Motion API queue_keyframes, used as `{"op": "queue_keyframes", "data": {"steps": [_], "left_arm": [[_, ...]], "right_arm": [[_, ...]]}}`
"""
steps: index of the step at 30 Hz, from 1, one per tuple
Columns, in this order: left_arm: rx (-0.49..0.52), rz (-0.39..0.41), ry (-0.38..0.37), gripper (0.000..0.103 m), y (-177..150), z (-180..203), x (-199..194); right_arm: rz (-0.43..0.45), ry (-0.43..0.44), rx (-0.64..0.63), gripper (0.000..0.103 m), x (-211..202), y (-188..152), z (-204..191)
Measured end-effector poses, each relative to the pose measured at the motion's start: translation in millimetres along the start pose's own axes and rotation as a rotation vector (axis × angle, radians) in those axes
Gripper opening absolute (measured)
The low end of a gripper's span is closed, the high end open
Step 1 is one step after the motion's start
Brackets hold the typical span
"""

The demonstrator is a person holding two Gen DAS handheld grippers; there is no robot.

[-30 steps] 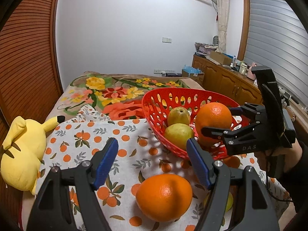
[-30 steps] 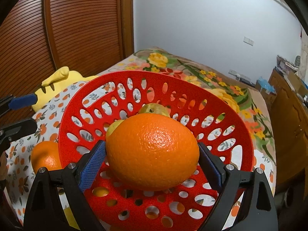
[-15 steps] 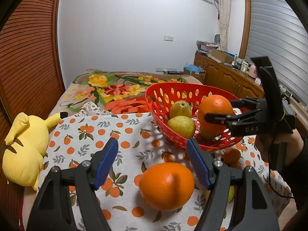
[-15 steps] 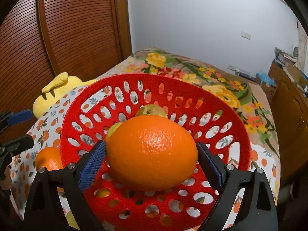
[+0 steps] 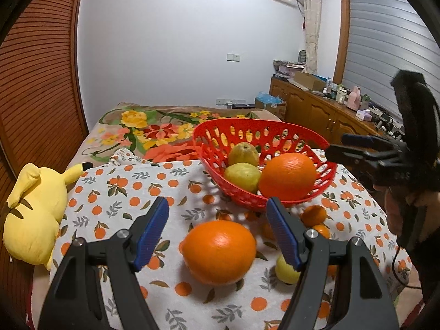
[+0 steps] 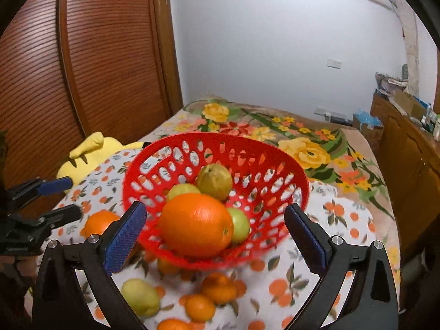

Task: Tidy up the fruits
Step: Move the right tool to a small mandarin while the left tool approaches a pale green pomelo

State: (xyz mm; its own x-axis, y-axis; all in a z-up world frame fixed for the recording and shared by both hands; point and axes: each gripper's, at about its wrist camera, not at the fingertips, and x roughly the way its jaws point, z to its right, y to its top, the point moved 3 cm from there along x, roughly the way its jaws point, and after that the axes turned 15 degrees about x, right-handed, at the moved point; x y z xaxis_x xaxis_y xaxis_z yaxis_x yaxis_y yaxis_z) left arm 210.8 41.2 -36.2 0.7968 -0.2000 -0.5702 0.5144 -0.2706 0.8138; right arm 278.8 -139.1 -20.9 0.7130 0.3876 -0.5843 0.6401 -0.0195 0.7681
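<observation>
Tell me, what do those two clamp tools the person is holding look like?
Both the left gripper and the right gripper are black plastic, with two angular fingers faced in ridged blue pads and fixed by silver screws. A thin black cable hangs near the right one, and pale lettering marks its side.

Even, soft indoor light; fisheye bending and dark corners; slight motion blur in right wrist view.

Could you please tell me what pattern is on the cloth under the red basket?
White tablecloth printed with small oranges and green leaves, clearest in the left wrist view.
</observation>
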Motion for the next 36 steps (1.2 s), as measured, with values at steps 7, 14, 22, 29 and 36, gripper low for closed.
{"op": "queue_keyframes", "data": {"steps": [7,14,22,29,36], "left_arm": [[0.022,0.003,-0.016,0.074,-4,17,-13],[0.036,-0.012,-0.03,0.074,-18,35,-22],[0.036,-0.048,-0.07,0.074,-40,56,-18],[0.039,-0.088,-0.089,0.073,-56,64,-8],[0.028,-0.106,-0.094,0.073,-64,64,-5]], "right_arm": [[0.019,-0.002,0.031,0.102,-35,-33,1],[-0.014,-0.007,0.069,0.096,-48,-69,10],[-0.106,0.014,0.094,0.071,-40,-117,11],[-0.171,0.021,0.076,0.059,-19,-136,2],[-0.215,0.019,0.08,0.057,-6,-141,3]]}}
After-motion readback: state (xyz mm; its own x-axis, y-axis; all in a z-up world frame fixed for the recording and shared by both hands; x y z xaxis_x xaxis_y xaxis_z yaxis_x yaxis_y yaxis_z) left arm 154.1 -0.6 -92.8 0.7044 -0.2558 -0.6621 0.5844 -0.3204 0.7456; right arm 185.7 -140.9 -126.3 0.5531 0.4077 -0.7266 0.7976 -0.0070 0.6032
